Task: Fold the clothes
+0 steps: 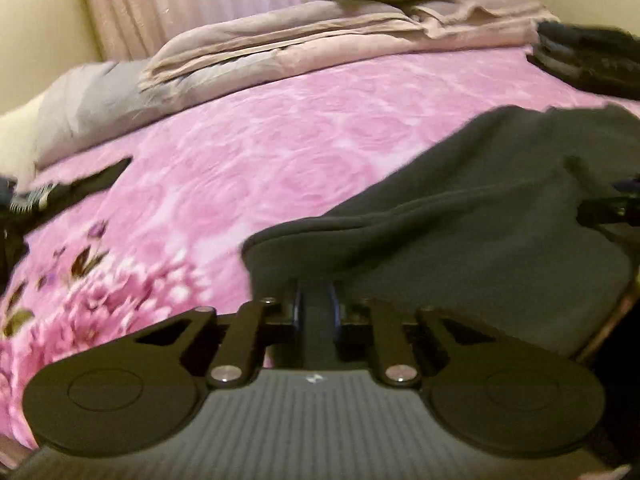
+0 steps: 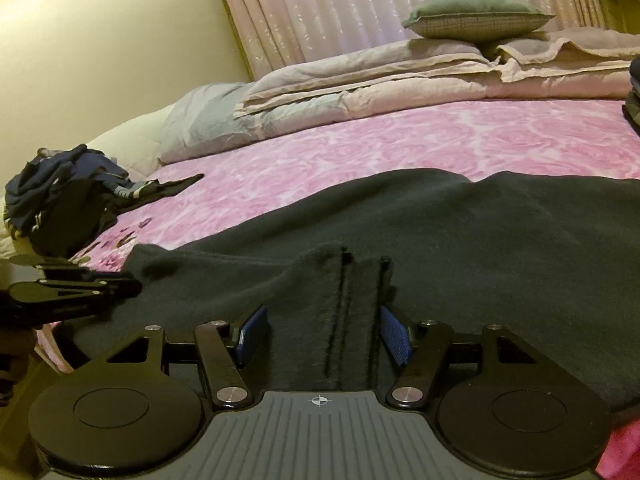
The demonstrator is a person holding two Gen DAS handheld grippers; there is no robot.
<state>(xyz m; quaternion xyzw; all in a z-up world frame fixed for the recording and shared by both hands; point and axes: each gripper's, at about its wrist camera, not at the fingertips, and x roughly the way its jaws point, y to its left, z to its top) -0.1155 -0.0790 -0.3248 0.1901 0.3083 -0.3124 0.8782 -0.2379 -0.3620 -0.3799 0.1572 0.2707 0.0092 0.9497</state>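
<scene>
A dark grey fleece garment (image 2: 440,232) lies spread on the pink floral bedspread (image 2: 360,148). It also shows in the left wrist view (image 1: 480,200). My left gripper (image 1: 318,308) is shut on the garment's near left edge and lifts it slightly. My right gripper (image 2: 324,332) is open, its blue pads (image 2: 394,334) on either side of a raised fold with a dark seam at the garment's near edge. The left gripper shows at the left edge of the right wrist view (image 2: 80,292).
Folded mauve and grey quilts (image 2: 380,80) with a green cushion (image 2: 476,16) lie at the bed's far side. A pile of dark blue clothes (image 2: 64,196) sits at the left. Dark folded clothes (image 1: 588,60) sit at the far right. Curtains (image 2: 360,0) hang behind.
</scene>
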